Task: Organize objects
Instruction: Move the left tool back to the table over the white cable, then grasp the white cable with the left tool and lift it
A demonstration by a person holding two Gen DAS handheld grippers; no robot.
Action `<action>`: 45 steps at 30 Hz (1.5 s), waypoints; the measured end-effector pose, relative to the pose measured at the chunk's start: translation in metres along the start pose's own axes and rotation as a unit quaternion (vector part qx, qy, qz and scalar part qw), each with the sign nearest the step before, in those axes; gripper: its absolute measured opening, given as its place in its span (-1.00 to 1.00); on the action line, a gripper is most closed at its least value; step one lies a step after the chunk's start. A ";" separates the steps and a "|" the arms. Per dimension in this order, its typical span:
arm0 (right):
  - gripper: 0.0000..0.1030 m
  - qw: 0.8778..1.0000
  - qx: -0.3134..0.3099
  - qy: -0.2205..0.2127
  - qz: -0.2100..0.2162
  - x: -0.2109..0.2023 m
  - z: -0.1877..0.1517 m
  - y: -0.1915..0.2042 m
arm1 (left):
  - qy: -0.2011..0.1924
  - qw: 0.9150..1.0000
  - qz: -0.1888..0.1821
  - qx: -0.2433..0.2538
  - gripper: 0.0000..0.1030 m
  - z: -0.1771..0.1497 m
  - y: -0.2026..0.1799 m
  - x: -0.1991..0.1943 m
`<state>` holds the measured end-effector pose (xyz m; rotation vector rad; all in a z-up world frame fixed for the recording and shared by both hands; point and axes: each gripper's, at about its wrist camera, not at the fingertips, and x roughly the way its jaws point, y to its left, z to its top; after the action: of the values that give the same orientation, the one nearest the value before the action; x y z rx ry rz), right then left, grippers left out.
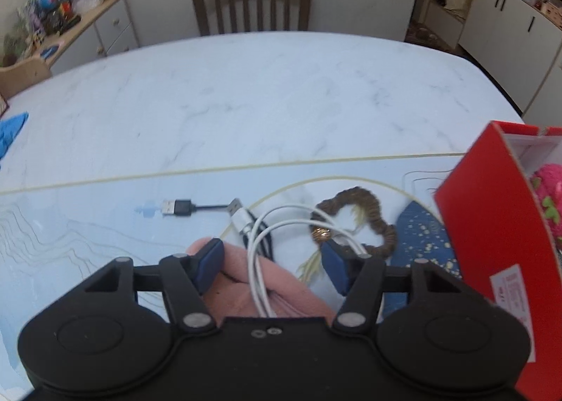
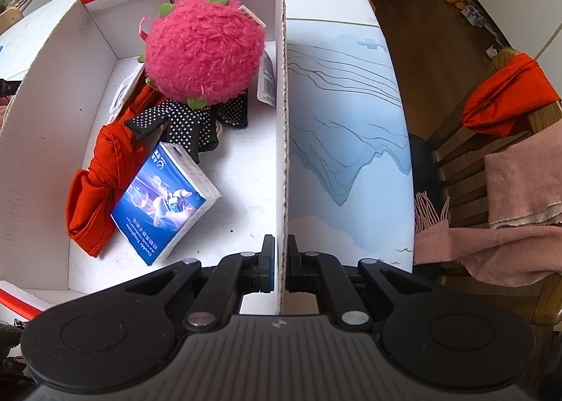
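Here, at a marble-topped desk (image 1: 246, 91), a tidy-up is midway. The right gripper (image 2: 279, 260) is clamped on the side wall of a red-and-white box (image 2: 282, 120), its two fingers pressed against either face of the cardboard at the bottom centre of the right wrist view — seemingly to steady the box or tip it toward the loose items. Already inside, filling the left half of that view, are a pink plush ball (image 2: 203, 46), dotted black gloves (image 2: 189, 123), an orange cloth (image 2: 95, 183) and a blue tissue pack (image 2: 165, 204).

The left gripper (image 1: 274, 260) hangs with its blue pads wide apart, holding nothing, low in the centre of the left wrist view. It sits above a pink cloth (image 1: 242, 281), over which a looped white cable (image 1: 260, 260) runs. Just beyond, at mid-frame, lie a black USB cable (image 1: 182, 207) with a silver plug beside it, and a brown scrunchie (image 1: 365, 221) with a gold charm; the white cable crosses the scrunchie's near edge. The box's red outer wall rises at the right edge of that view, close to this clutter, which would keep each transfer short.

The open stance over cloth and cable suggests one of them is the next pick, though which one cannot be told. A loose loop may snag the scrunchie as it lifts.
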<state>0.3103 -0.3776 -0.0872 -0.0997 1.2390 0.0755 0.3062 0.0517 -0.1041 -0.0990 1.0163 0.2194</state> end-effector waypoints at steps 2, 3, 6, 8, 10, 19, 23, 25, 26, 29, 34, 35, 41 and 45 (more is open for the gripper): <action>-0.91 1.000 0.001 0.001 0.001 0.001 0.000 -0.001 | 0.005 1.000 0.001 0.001 0.07 -0.001 0.001 0.004; -0.91 1.000 0.001 0.001 0.001 0.001 0.000 0.000 | 0.007 1.000 0.003 0.001 0.06 -0.001 0.001 0.006; -0.91 1.000 0.001 0.003 0.000 0.002 0.000 0.000 | 0.010 1.000 0.005 0.002 -0.03 -0.001 0.000 0.010; -0.91 1.000 0.001 0.003 0.000 0.002 0.000 -0.001 | 0.011 1.000 0.009 0.001 -0.14 -0.001 0.000 0.011; -0.91 1.000 0.002 0.003 0.000 0.002 0.000 -0.001 | 0.014 1.000 0.012 -0.001 -0.36 -0.002 0.000 0.012; -0.91 1.000 0.002 0.003 0.001 0.002 0.000 -0.001 | -0.015 0.999 0.024 0.034 -0.92 -0.009 -0.004 -0.006; -0.91 1.000 0.001 0.003 0.000 0.001 0.000 -0.001 | -0.038 0.998 0.020 0.036 -0.94 -0.011 -0.007 -0.025; -0.91 1.000 -0.002 0.002 -0.001 0.002 0.000 0.000 | -0.048 0.998 0.015 0.030 -0.94 -0.011 -0.006 -0.035; -0.91 1.000 -0.003 0.002 -0.002 0.003 0.000 0.001 | -0.052 0.998 0.011 0.028 -0.95 -0.011 -0.006 -0.040; -0.91 1.000 -0.004 0.002 -0.002 0.004 0.000 0.001 | -0.063 0.998 0.004 0.025 -0.96 -0.009 -0.009 -0.056; -0.91 1.000 -0.009 -0.001 -0.003 0.003 0.000 0.003 | -0.085 0.996 -0.016 0.018 -0.98 -0.009 -0.015 -0.087; -0.91 1.000 -0.010 -0.001 -0.004 0.003 0.000 0.003 | -0.090 0.996 -0.020 0.020 -0.98 -0.009 -0.018 -0.093; -0.91 1.000 -0.013 -0.001 -0.002 0.002 0.000 0.003 | -0.107 0.993 -0.048 0.028 -0.98 -0.005 -0.033 -0.125; -0.91 1.000 -0.015 -0.006 -0.002 0.001 0.000 0.003 | -0.120 0.989 -0.082 0.039 -0.98 -0.002 -0.049 -0.145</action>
<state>0.3107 -0.3748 -0.0883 -0.1273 1.2267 0.0900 0.2420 -0.0165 0.0170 -0.0827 0.7711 0.0405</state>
